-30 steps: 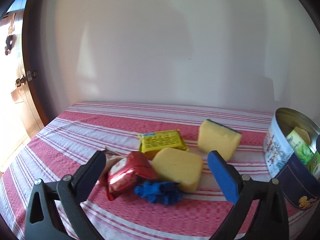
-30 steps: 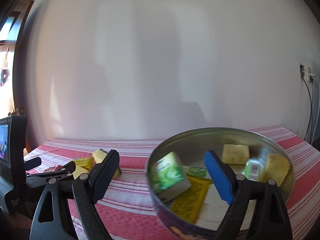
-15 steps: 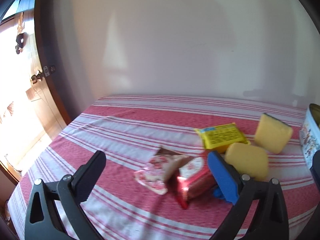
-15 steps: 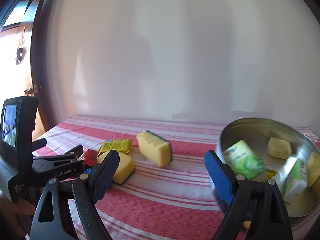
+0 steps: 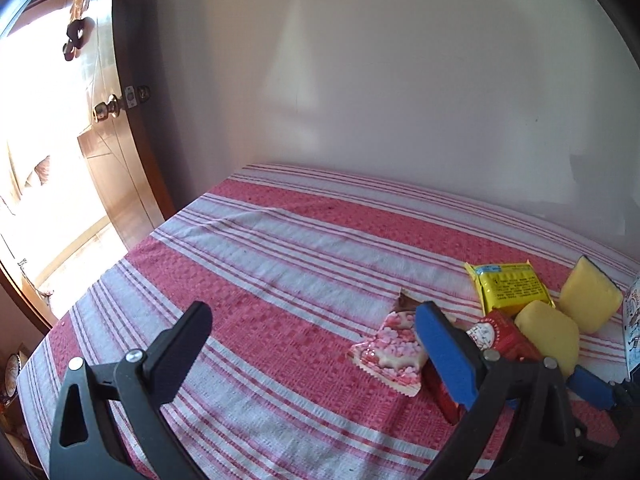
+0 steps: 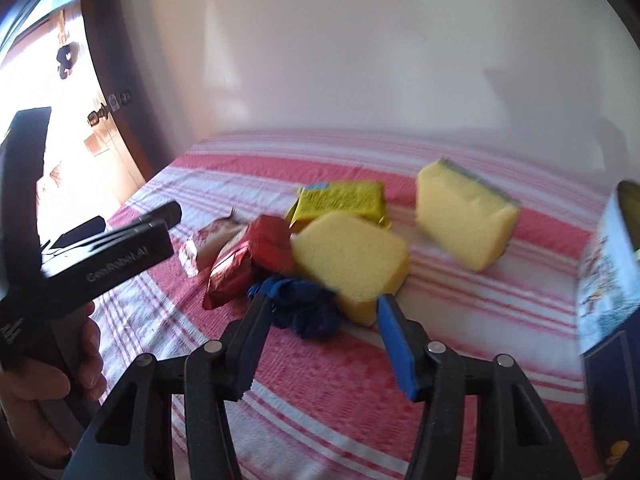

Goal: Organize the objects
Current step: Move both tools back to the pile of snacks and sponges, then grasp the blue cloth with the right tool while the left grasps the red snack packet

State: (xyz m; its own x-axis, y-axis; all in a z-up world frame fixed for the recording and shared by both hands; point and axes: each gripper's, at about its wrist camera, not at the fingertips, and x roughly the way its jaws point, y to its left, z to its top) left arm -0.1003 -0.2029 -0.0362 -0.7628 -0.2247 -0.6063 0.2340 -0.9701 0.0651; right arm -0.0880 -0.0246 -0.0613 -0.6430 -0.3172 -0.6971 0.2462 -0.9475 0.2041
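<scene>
Swung away from the tin [image 6: 608, 264] to the pile, right claw [image 6: 320, 320] half closing, nothing inside yet, over the blue cloth [image 6: 300, 308] beside 2 sponges: next pick likely.

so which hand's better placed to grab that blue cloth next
Right. The right gripper points straight at the blue cloth, jaws open and just narrowed, nothing between them yet. The left gripper frames bare tablecloth, with the pile off to its side.

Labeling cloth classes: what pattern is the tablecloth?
Red and white stripes, woven texture. The tablecloth shows best in the left wrist view.
</scene>
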